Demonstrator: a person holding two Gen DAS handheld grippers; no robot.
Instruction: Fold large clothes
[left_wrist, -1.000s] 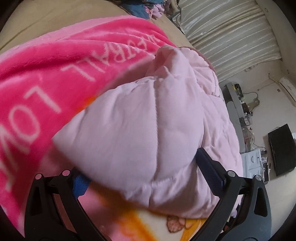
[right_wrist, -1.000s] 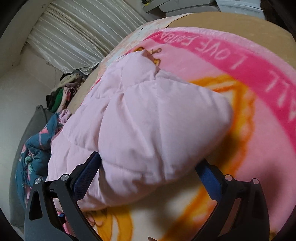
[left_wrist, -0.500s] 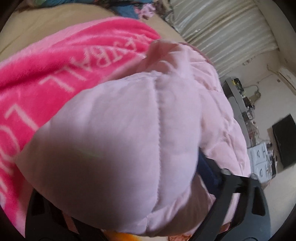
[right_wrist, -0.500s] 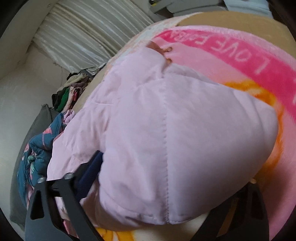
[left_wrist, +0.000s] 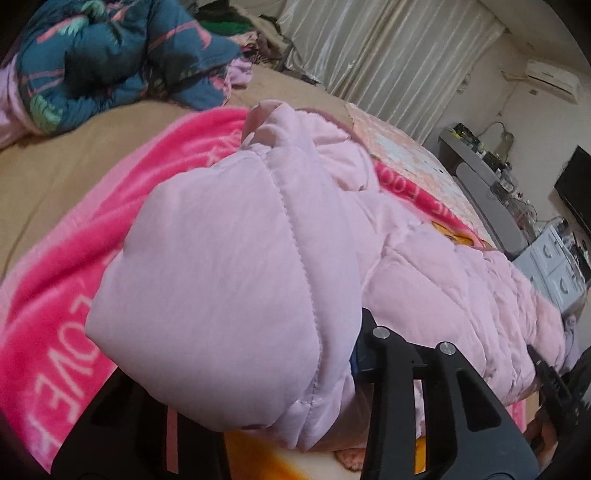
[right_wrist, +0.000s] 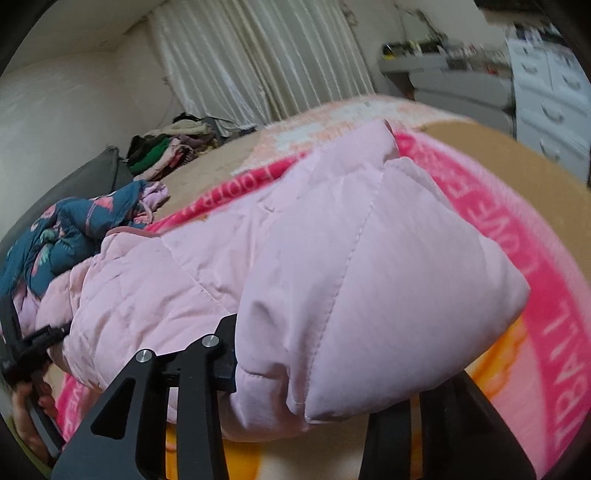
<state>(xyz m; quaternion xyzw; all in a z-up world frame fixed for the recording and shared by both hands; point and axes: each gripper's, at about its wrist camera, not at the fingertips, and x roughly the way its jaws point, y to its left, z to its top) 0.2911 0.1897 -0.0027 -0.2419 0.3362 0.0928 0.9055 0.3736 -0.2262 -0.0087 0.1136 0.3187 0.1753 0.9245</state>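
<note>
A pale pink quilted padded jacket (left_wrist: 424, 266) lies on a bright pink lettered blanket (left_wrist: 66, 295) on the bed. My left gripper (left_wrist: 258, 384) is shut on one puffy end of the jacket (left_wrist: 229, 280) and holds it raised, close to the camera. My right gripper (right_wrist: 317, 376) is shut on the jacket's other lifted end (right_wrist: 369, 302). The fabric hides the fingertips of both grippers. The other gripper and the hand holding it show at the edge of each view (right_wrist: 26, 362).
A crumpled dark blue floral garment (left_wrist: 110, 62) lies on the tan bedsheet (left_wrist: 55, 173) beyond the blanket. A pile of clothes (right_wrist: 170, 147) sits by the white curtains. A grey desk (left_wrist: 487, 199) and white drawers (right_wrist: 550, 96) stand past the bed's edge.
Both grippers closed on the jacket's ends and lifted them off the blanket. The views tilted up, so the far bed and curtains show now.
</note>
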